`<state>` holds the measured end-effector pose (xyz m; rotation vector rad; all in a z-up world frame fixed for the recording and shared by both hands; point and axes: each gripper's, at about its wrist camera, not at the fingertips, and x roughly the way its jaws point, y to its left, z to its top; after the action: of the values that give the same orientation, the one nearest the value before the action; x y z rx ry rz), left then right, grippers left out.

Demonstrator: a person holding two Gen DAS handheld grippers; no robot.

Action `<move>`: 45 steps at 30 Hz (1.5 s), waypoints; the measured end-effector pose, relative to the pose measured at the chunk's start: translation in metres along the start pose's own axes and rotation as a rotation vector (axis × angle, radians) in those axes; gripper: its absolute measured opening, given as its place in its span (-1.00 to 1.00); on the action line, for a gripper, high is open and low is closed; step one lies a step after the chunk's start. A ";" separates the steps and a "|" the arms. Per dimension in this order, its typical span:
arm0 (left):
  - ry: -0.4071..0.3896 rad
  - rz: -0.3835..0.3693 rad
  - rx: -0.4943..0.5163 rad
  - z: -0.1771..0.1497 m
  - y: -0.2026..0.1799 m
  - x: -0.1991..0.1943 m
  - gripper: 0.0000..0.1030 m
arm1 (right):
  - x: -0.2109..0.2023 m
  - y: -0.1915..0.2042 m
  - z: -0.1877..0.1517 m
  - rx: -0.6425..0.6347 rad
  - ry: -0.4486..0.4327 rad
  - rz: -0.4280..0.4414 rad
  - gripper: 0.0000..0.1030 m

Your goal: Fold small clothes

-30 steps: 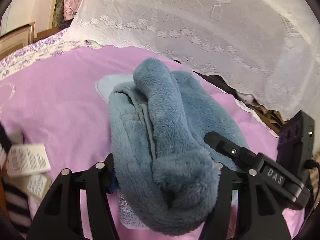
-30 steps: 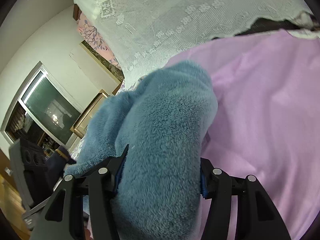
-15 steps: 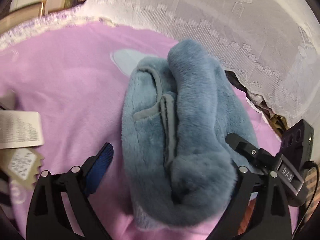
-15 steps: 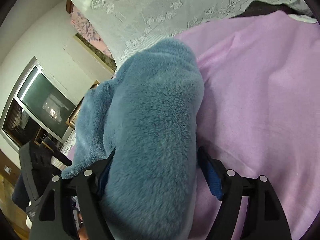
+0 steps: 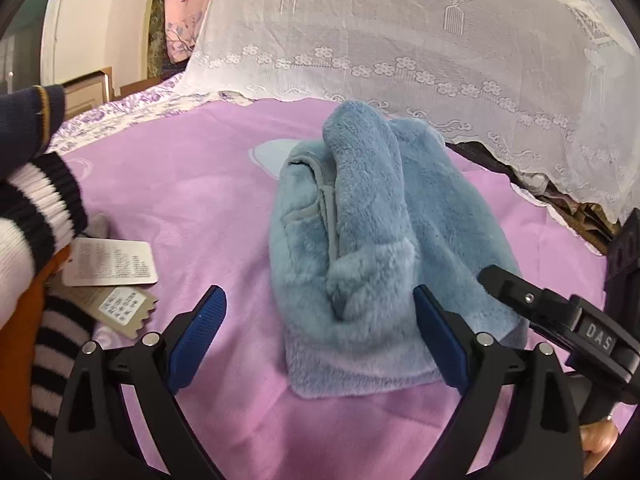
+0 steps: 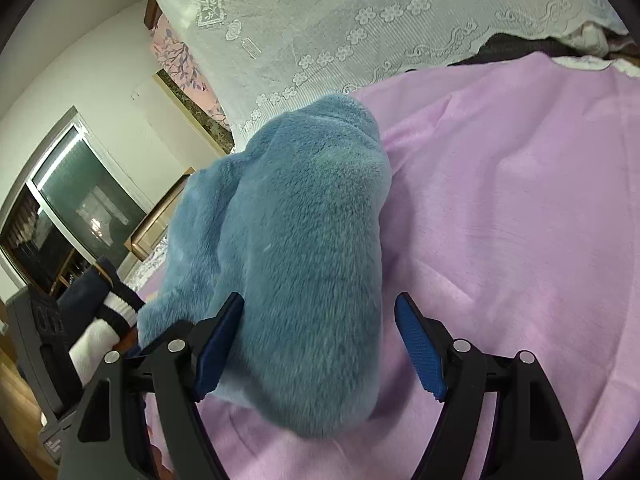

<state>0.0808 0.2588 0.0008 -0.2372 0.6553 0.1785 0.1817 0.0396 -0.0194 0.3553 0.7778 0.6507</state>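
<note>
On the pink-lilac bedspread [image 5: 168, 184], mid-frame in both wrist views: the blue fleece garment [image 5: 384, 240], folded into a thick rounded bundle. Plush, deep pile, matte. One fat rolled section lies along the top; a flat grey-blue trimmed edge and seam show on its left side in the left view. In the right view it reads as a tall fuzzy hump [image 6: 304, 264] with a rounded end.

Left gripper [image 5: 320, 334]: jaws spread wide, released. The right pad sits against the bundle's near corner, the left pad is well clear over bare sheet. Blue ribbed pads on black plastic fingers.

Right gripper [image 6: 320, 344]: jaws also spread, nothing clamped. The bundle lies between them, left pad at the fleece's edge, right pad apart from it.

The bedspread is soft and smooth, with shallow creases. A white lace cover [image 5: 420, 40], floral-patterned with a scalloped edge, drapes behind the garment. Left of the bundle: two paper hang tags [image 5: 110, 266] beside a striped black-and-white knit [image 5: 44, 204]. A purple-floral sheet [image 5: 120, 114] borders the far edge. Cream walls and a dark window [image 6: 80, 200] sit beyond.
</note>
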 end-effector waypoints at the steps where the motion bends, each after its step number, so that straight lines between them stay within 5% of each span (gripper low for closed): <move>1: -0.005 0.011 0.002 -0.002 0.000 -0.003 0.76 | -0.004 0.001 -0.003 -0.006 -0.005 -0.006 0.50; 14: -0.104 0.109 0.046 -0.037 -0.013 -0.059 0.84 | -0.037 0.033 -0.048 -0.190 -0.041 -0.129 0.50; 26: -0.159 0.144 0.034 -0.066 -0.013 -0.093 0.91 | -0.076 0.039 -0.080 -0.174 -0.052 -0.150 0.56; 45: -0.259 0.176 0.068 -0.090 -0.019 -0.130 0.91 | -0.137 0.057 -0.115 -0.243 -0.323 -0.248 0.85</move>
<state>-0.0680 0.2041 0.0158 -0.0885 0.4230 0.3489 0.0006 -0.0009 0.0061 0.1322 0.4183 0.4334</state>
